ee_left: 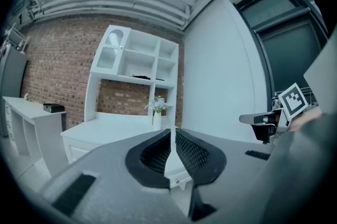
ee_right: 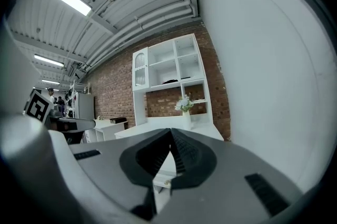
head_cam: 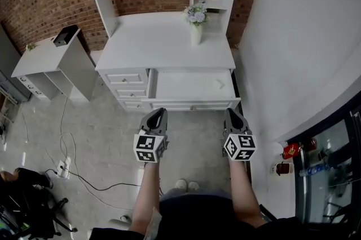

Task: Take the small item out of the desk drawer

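Standing at the white surface [head_cam: 152,44], you hold both tools low in the frame, just short of the pulled-out drawer [head_cam: 175,87]. Your left hand-held gripper [head_cam: 160,112] sits at lower centre-left, its jaws pressed together with nothing between them. Your right hand-held gripper [head_cam: 231,112] sits at lower centre-right, likewise closed and empty. Both point toward the drawer front and stay apart from it. The small item [head_cam: 221,84] lies on the drawer floor toward its right end, just right of frame centre, pale and too small to identify. A vase of flowers [head_cam: 196,22] stands upright on the surface toward its back right, in the upper middle of the frame.
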### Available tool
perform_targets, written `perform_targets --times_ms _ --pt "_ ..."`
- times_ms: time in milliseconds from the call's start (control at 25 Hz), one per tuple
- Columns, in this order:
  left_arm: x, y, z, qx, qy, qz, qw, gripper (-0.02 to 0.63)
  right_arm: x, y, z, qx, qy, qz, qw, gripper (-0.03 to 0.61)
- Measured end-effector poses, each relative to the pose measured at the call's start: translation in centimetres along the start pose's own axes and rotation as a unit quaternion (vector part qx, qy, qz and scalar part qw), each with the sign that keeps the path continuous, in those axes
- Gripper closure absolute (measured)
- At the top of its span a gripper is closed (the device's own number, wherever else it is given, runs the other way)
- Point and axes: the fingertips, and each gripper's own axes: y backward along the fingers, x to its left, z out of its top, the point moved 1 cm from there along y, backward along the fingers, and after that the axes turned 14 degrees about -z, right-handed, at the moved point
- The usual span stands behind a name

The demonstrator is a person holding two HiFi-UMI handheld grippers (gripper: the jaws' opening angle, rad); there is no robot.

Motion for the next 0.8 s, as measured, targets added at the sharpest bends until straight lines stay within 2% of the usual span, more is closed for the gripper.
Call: perform_targets --times_ms 120,200,320,800 --pt "0.2 0.1 0.0 -0.006 0.0 -0.01 0.9999 0.583 -0.2 0.0 -0.3 0.002 -0.003 -0.009 1.0 0.581" --pt "0.3 0.1 0.0 -0.007 0.002 -0.016 0.9999 0.51 -0.4 0.0 -0.4 0.003 -0.005 -0.016 1.0 0.581" --pt "0.6 -0.1 -0.1 -0.006 0.001 -0.025 0.9997 0.449 -0.5 -0.3 -0.3 0.003 -0.006 -0.026 1.0 0.58" --pt "0.8 -1.9 -1.0 0.002 -0.007 -0.069 0.9976 0.43 -1.5 0.4 -1.1 0.0 -0.015 -0.072 0.997 0.58"
